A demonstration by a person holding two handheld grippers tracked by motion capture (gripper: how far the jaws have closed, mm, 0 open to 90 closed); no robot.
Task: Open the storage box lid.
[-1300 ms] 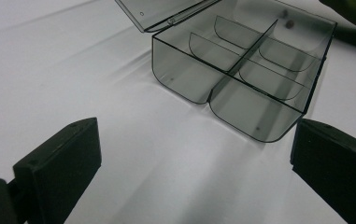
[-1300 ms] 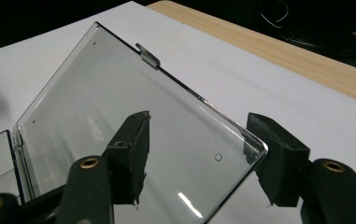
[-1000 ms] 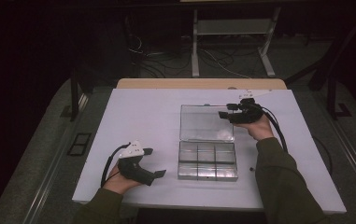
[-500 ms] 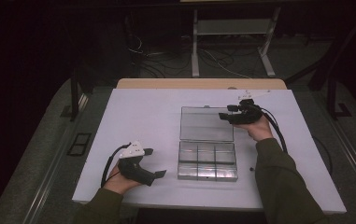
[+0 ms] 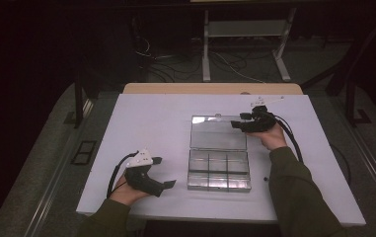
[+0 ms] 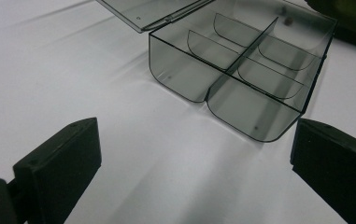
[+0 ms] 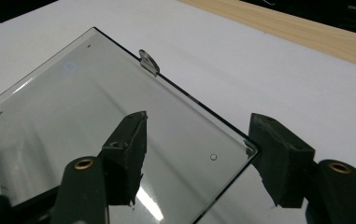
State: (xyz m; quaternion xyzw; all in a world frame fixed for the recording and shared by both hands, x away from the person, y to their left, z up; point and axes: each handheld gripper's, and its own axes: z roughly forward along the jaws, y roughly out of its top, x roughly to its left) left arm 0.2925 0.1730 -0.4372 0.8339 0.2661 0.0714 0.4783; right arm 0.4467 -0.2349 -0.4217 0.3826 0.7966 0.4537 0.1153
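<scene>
A clear plastic compartment box (image 5: 219, 170) stands open in the middle of the white table (image 5: 151, 118), its compartments (image 6: 241, 70) empty. Its lid (image 5: 217, 133) lies back flat toward the far side. My right gripper (image 5: 239, 121) is at the lid's far right corner. In the right gripper view its jaws (image 7: 199, 149) stand apart, one over the lid (image 7: 96, 107) and one just outside the corner, not pressing on it. My left gripper (image 5: 166, 172) rests on the table left of the box, wide open and holding nothing (image 6: 189, 158).
A small latch tab (image 7: 148, 61) sticks up from the lid's far edge. A wooden strip (image 5: 210, 88) runs along the table's far edge. A tiny dark speck (image 5: 266, 178) lies right of the box. Dark floor with cables and a metal stand lies beyond.
</scene>
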